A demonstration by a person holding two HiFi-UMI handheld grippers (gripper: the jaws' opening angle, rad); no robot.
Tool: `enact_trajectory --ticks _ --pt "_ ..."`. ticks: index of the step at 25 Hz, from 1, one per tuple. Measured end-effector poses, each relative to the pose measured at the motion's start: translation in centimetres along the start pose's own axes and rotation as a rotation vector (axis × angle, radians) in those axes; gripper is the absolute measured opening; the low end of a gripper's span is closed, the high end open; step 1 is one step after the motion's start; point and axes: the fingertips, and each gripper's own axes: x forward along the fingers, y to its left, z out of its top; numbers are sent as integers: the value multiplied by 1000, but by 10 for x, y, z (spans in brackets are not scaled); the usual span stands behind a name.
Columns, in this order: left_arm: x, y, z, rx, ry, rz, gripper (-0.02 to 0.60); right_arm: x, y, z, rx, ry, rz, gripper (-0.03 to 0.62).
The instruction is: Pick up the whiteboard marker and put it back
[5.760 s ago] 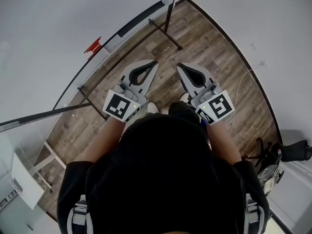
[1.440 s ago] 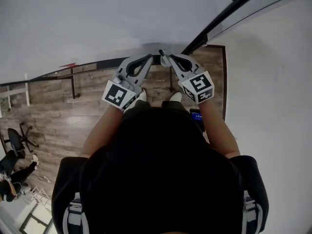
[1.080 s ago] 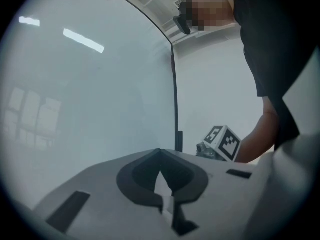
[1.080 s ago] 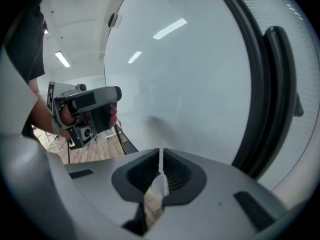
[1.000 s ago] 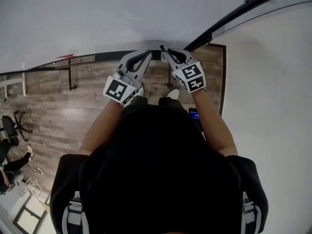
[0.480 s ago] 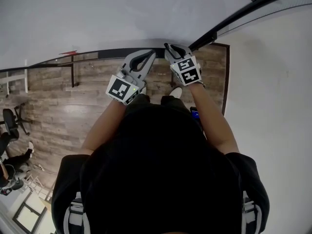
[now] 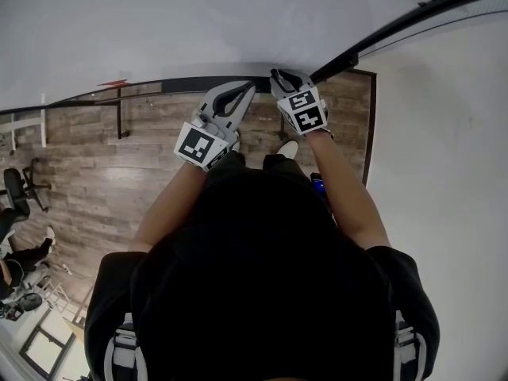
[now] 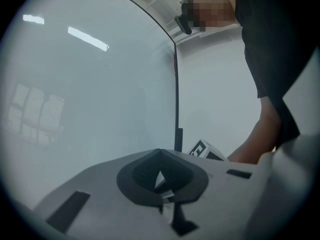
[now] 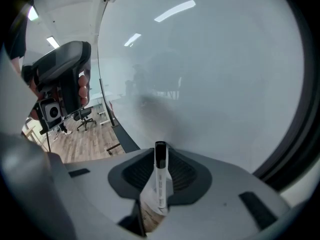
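Observation:
The whiteboard marker [image 9: 160,181], white with a black cap, stands between the jaws of my right gripper [image 9: 159,184]. The jaws stand apart, and floor shows through the gap on the marker's left side. In the head view the right gripper [image 7: 278,76] points down at the dark ledge [image 7: 190,84] along the bottom of the whiteboard [image 7: 159,22]. The left gripper [image 7: 252,86] hovers just left of it, level, its fingertips together and nothing between them. The left gripper view shows those jaws [image 8: 161,176] closed in front of the board.
A wooden floor [image 7: 119,173] lies below, with the board's stand legs [image 7: 121,117] on it. An office chair [image 7: 16,189] and a seated person [image 7: 20,260] are at far left. A white wall [image 7: 444,173] fills the right side.
The right gripper has sunk toward the board's bottom ledge and tipped further down. The left gripper has stayed where it was.

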Motion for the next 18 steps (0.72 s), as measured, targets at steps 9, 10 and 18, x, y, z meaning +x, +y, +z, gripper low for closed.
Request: enact_trajectory --ticks 9,10,18 --pt "-2 4 -2 0 2 15 3 1 0 -1 -11 -17 -12 66" --pt "-2 4 -1 1 2 15 3 0 0 -1 -4 -21 -9 66" --pt "2 5 -7 10 42 18 3 -16 -3 9 51 -95 19 64"
